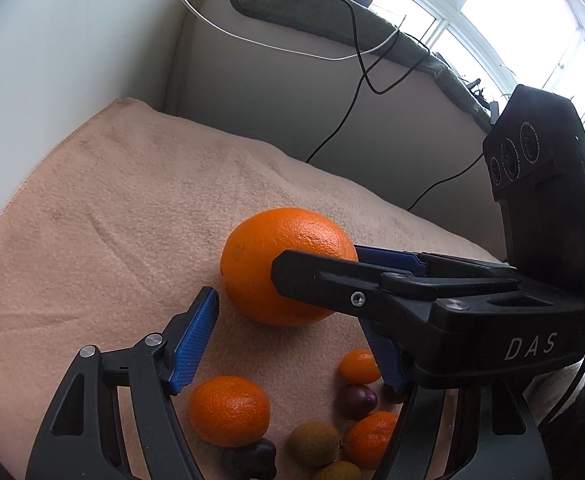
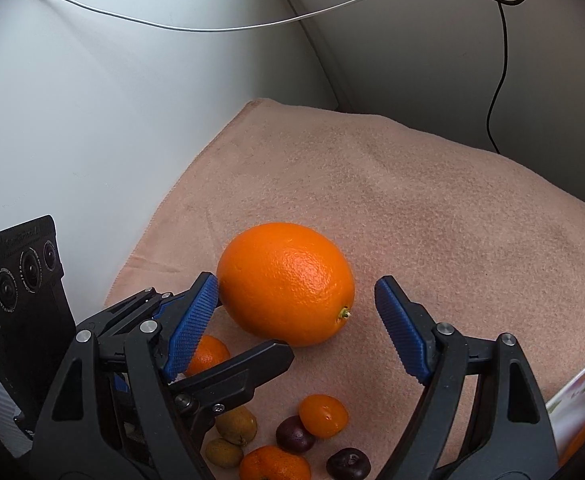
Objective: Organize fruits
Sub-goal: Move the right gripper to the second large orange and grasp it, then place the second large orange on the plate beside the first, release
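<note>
A big orange lies on the peach towel. My right gripper is open, its blue pads on either side of the orange, the left pad touching it. My left gripper is open just in front of the orange, its left pad near the fruit. The right gripper's black finger crosses the left wrist view over the orange. Small fruits lie nearer me: mandarins, a kumquat, dark cherries, brown longans.
A white wall and a grey couch back border the towel. Black and white cables hang behind. A patterned plate's rim shows at the right edge. The other gripper's black camera block stands close by.
</note>
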The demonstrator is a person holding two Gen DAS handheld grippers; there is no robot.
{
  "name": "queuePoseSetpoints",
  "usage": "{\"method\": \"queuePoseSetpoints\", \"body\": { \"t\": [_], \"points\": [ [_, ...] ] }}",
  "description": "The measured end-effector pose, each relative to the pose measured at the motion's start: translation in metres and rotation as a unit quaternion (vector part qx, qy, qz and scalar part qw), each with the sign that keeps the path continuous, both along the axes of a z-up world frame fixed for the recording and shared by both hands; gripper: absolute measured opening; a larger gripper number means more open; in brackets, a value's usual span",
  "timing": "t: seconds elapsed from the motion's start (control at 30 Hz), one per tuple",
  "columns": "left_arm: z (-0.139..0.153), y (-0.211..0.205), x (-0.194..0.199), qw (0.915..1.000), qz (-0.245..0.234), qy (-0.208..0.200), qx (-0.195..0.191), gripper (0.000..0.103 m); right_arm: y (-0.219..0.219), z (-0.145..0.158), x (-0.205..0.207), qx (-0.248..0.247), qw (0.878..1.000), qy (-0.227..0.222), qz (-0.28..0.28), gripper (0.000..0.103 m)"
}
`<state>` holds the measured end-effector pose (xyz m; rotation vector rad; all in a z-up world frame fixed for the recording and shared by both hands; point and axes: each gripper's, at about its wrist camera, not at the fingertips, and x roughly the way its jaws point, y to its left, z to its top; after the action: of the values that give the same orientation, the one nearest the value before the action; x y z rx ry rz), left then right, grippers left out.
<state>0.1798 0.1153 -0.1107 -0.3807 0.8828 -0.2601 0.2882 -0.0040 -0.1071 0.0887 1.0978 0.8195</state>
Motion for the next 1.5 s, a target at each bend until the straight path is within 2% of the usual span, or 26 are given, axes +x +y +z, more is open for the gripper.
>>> {"method": "queuePoseSetpoints", "body": {
  "t": [0.1,0.2,0.57,0.9,1.23,1.5],
  "points": [
    [-0.002,0.001,0.001,1.0,-0.001,0.0,-0.004,0.071,0.001,-0.003,0.002,0.007,1.0,0.01,0.001,0.083],
    [-0.007,0.001,0.004,0.9999,0.0,0.006,-0.011,0.071,-0.001,-0.005,0.003,0.02,1.0,0.023,0.005,0.076],
    [-0.006,-0.004,0.002,0.9999,-0.002,0.0,-0.013,0.07,-0.004,0.001,-0.004,0.016,1.0,0.014,-0.002,0.075],
    [0.01,-0.017,-0.01,0.9996,-0.013,-0.023,-0.006,0.07,-0.021,0.021,-0.025,0.023,1.0,-0.008,-0.014,0.075],
    [0.025,-0.047,-0.031,0.9981,-0.041,-0.046,-0.006,0.07,-0.062,0.039,-0.056,0.032,0.998,-0.032,-0.049,0.075],
    [0.03,-0.081,-0.039,0.9959,-0.075,-0.052,-0.002,0.07,-0.102,0.039,-0.075,0.043,0.995,-0.029,-0.088,0.075]
  ]
}}
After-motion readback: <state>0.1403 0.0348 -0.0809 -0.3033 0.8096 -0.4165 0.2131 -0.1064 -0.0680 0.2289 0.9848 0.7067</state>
